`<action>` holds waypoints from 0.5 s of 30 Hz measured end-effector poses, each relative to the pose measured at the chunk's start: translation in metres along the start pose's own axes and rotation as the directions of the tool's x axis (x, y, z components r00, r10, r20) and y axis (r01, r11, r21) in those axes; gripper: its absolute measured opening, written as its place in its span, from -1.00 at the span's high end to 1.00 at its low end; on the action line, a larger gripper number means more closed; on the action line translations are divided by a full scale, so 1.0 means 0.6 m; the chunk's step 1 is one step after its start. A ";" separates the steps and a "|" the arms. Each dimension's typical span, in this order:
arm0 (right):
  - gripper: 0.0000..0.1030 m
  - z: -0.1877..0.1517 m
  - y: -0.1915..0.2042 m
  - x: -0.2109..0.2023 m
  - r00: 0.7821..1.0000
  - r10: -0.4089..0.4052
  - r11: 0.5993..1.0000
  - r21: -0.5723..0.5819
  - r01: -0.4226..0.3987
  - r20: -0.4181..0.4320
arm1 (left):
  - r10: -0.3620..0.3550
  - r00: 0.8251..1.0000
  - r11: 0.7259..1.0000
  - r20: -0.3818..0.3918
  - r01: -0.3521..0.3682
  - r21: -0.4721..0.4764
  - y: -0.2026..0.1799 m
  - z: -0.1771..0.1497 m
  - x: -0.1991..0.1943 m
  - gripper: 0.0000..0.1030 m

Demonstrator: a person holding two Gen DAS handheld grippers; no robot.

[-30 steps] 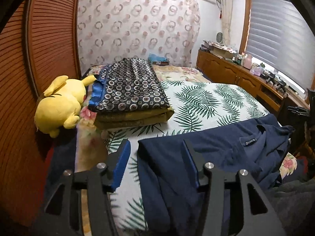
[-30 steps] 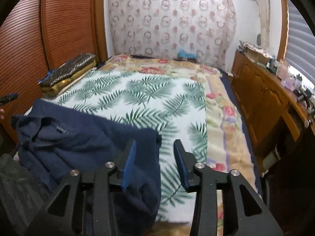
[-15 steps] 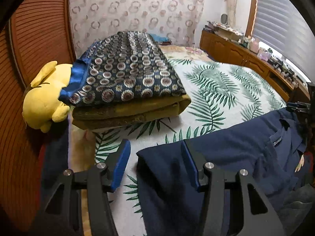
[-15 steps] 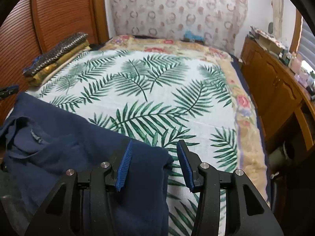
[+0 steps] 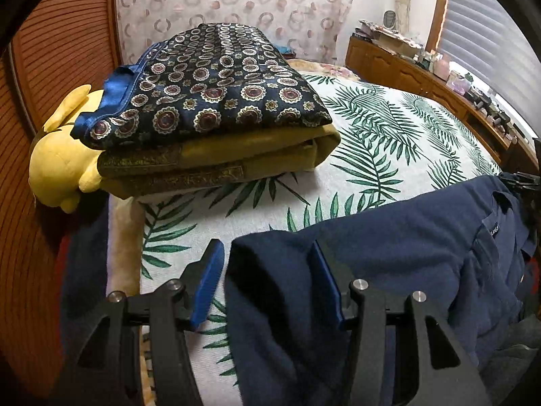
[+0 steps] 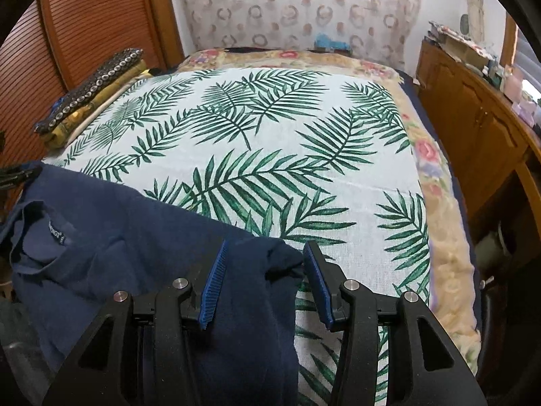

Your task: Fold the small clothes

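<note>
A navy blue shirt (image 5: 389, 260) lies spread across the near edge of the palm-leaf bed cover (image 5: 389, 142). Its collar with a label shows in the right wrist view (image 6: 57, 237). My left gripper (image 5: 267, 270) is open, with the shirt's left corner lying between its blue pads. My right gripper (image 6: 263, 270) is open, with the shirt's (image 6: 135, 247) right corner between its pads. The cloth hangs down over the bed edge under both grippers.
A stack of folded clothes (image 5: 209, 108), patterned navy on mustard, lies at the bed's left side, also in the right wrist view (image 6: 91, 94). A yellow plush toy (image 5: 61, 165) sits beside it against the wooden sliding door (image 5: 57, 67). A wooden dresser (image 6: 480, 128) runs along the right.
Both grippers have moved forward and lower toward the bed with the shirt's corners between their open pads. The folded stack looms closer in the left wrist view.
</note>
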State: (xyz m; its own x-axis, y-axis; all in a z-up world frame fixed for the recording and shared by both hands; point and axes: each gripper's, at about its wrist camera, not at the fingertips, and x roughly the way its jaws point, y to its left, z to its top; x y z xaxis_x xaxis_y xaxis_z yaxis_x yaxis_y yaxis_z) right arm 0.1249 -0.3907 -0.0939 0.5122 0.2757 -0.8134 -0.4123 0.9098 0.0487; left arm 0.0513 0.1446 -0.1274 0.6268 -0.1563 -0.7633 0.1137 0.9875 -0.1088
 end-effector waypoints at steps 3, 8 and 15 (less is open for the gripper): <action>-0.05 0.001 0.001 0.004 1.000 -0.014 1.000 -0.003 0.014 -0.005 | 0.007 1.000 1.000 0.007 -0.007 0.002 -0.002 -0.001 0.000 -0.03; -0.10 0.000 0.004 0.005 1.000 -0.011 1.000 -0.012 0.011 -0.006 | 0.010 1.000 1.000 0.011 -0.010 -0.005 -0.001 0.000 0.000 -0.03; 0.02 -0.004 0.011 0.003 1.000 -0.005 0.999 -0.038 0.005 -0.001 | 0.010 1.000 1.000 0.015 -0.009 -0.007 0.002 0.000 0.000 -0.03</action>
State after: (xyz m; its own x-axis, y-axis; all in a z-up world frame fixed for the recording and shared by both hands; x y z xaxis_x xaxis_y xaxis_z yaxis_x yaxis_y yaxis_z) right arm 0.1212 -0.3848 -0.0968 0.5138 0.2706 -0.8141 -0.4375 0.8989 0.0226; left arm 0.0515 0.1458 -0.1275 0.6394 -0.1471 -0.7547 0.1025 0.9891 -0.1059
